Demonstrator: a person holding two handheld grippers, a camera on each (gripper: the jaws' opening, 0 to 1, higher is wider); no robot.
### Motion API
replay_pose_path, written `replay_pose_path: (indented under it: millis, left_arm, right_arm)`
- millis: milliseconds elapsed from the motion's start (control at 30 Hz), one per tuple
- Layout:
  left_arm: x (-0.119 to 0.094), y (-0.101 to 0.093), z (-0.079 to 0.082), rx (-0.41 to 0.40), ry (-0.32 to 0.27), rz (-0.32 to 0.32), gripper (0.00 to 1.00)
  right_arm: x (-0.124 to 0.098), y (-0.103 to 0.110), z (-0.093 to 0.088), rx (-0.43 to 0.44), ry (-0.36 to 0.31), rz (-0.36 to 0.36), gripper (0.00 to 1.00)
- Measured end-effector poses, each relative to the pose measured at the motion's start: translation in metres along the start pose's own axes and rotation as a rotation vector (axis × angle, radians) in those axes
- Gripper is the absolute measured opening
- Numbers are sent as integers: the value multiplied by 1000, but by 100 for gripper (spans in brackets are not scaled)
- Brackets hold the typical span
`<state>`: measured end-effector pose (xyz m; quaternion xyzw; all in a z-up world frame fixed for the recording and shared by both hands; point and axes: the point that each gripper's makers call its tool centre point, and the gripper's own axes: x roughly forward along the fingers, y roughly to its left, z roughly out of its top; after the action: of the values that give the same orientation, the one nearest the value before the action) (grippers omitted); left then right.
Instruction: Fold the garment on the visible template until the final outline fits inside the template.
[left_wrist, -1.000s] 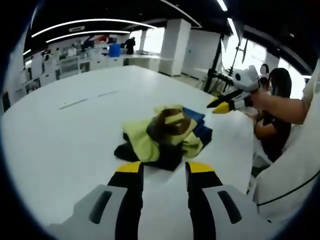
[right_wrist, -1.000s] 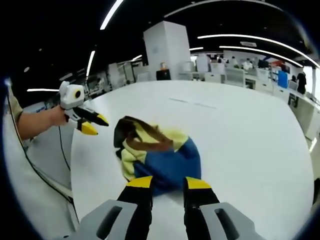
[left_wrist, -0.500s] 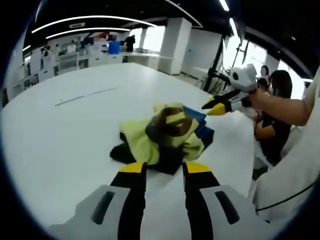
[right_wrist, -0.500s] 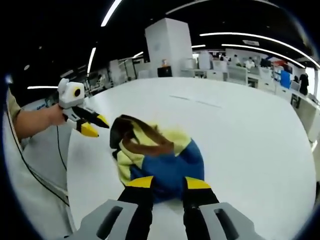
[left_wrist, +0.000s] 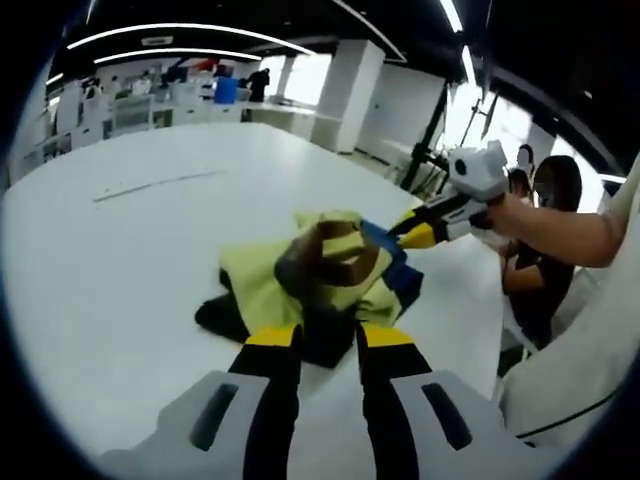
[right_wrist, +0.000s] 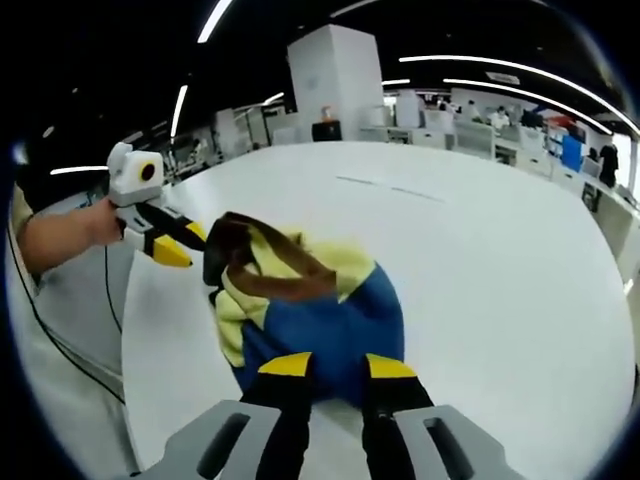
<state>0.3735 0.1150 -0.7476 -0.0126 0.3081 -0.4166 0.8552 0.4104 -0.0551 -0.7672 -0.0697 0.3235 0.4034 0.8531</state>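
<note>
A crumpled garment (left_wrist: 320, 275) in pale yellow, blue, brown and black lies in a heap on the white table (left_wrist: 110, 270). My left gripper (left_wrist: 330, 338) is open, its yellow tips right at the heap's near black edge, nothing between them. The right gripper (left_wrist: 408, 234) comes in from the right, its tips at the heap's blue side. In the right gripper view the garment (right_wrist: 320, 320) shows its blue side toward me, and my right gripper (right_wrist: 338, 368) stands open against it. The left gripper (right_wrist: 180, 243) sits by the heap's brown and yellow left end.
Thin grey line marks (left_wrist: 150, 183) lie on the table beyond the garment, seen again as marks (right_wrist: 390, 188) in the right gripper view. A seated person (left_wrist: 545, 240) is past the table's right edge. Desks and a white pillar (right_wrist: 335, 85) stand far behind.
Both grippers have closed in on the garment: the heap now touches each view's jaw tips, and each gripper's tips have reached its side of the heap. The garment itself has hardly shifted.
</note>
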Motion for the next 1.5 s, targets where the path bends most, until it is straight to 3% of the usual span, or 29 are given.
replay_pose_path:
  millis: [400, 533, 667, 800, 1167, 1500]
  left_arm:
    - [12, -2, 0, -41, -4, -8, 13]
    - [13, -1, -1, -64, -2, -15, 6]
    - [14, -2, -2, -75, -4, -24, 0]
    - [14, -3, -3, -74, -1, -23, 0]
    - [2, 0, -1, -37, 12, -2, 0]
    - [-18, 4, 17, 0, -7, 25, 0]
  right_arm:
    - [1, 4, -2, -3, 5, 18, 10]
    - [2, 5, -2, -4, 7, 22, 9]
    - [4, 7, -4, -10, 11, 37, 3]
    - [3, 10, -4, -14, 15, 46, 0]
    - [-6, 9, 3, -24, -9, 40, 0]
    - [-22, 7, 26, -45, -55, 30, 0]
